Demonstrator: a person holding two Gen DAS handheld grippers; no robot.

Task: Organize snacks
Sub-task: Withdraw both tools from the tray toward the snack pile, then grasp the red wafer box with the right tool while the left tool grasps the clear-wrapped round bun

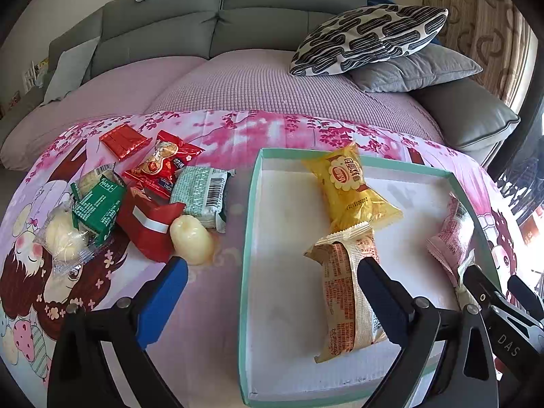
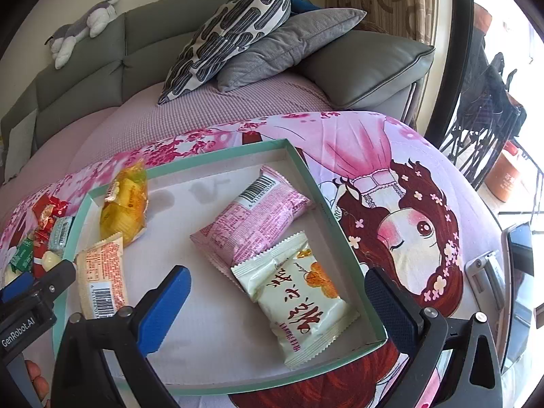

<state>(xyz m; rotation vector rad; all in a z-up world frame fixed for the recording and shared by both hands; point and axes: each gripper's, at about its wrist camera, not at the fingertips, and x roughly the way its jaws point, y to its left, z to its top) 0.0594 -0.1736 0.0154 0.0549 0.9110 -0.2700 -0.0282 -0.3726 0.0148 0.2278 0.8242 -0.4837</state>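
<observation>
A grey sofa [image 1: 272, 17] with a pink quilted cover stands behind a worktop draped in a pink cartoon-print cloth [image 1: 210, 306], and a shallow white box [image 1: 253, 224] with a mint-green rim sits on that cloth. The left wrist view shows the loose pile to the left of the box: a flat red packet [image 1: 124, 142], a red peanut bag [image 1: 161, 165], a pale green packet [image 1: 200, 195], a dark green packet [image 1: 98, 205], a red and white wrapper [image 1: 148, 222], a clear-wrapped white sweet [image 1: 63, 238] and a pale jelly cup [image 1: 192, 239] lying just beside the left claw's blue finger. The left claw [image 1: 272, 272] is spread wide and holds nothing, straddling the box's left wall, with its dark finger over a beige packet [image 1: 343, 292] lying inside the box. A yellow bread bag [image 1: 350, 190] lies in the box beyond it, its end touching the beige packet. The right wrist view adds what the left barely catches: a pink packet [image 2: 251, 217] near the box's right wall and a cream packet [image 2: 299, 302] with red lettering overlapping its near end; from the left camera only the pink one shows clearly. The right claw [image 2: 277, 295] is also apart and empty, poised over the cream packet, though how close above it I cannot tell. A striped cushion [image 2: 231, 30] rests on a grey cushion [image 2: 289, 44] on the sofa, with a plush toy [image 2: 85, 23] on its back.
</observation>
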